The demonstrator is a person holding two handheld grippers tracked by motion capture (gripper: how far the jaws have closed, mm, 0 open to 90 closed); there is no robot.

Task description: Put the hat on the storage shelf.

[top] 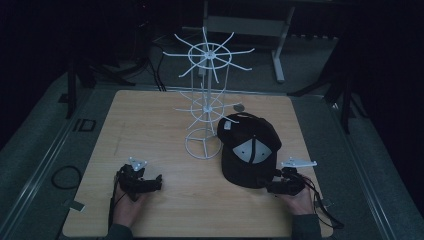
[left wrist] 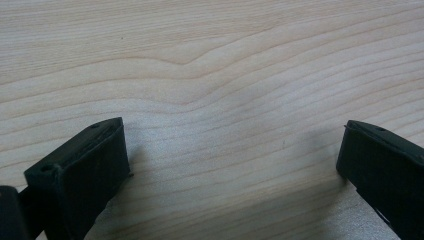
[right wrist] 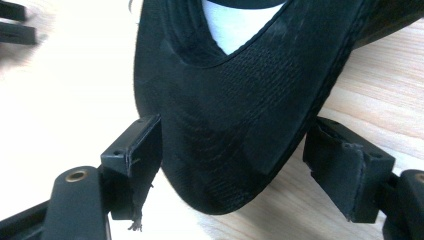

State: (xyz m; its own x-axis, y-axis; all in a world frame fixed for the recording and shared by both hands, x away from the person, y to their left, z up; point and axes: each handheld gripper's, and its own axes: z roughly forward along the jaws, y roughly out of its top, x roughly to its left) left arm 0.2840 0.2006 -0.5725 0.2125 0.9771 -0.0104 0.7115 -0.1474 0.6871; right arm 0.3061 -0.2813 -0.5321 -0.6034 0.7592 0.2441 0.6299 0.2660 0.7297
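Black cap (right wrist: 235, 120) brim lies between the wide-open right tongs (right wrist: 232, 160), seemingly ungripped.

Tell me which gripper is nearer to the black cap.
Right. The right gripper sits at the black cap, its open jaws either side of the brim. The left gripper rests apart on the table, off to the cap's left.

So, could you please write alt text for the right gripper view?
A black cap's brim lies on the wooden table, reaching between the open jaws of the right gripper, one jaw on each side of it. A white panel shows near the top edge.
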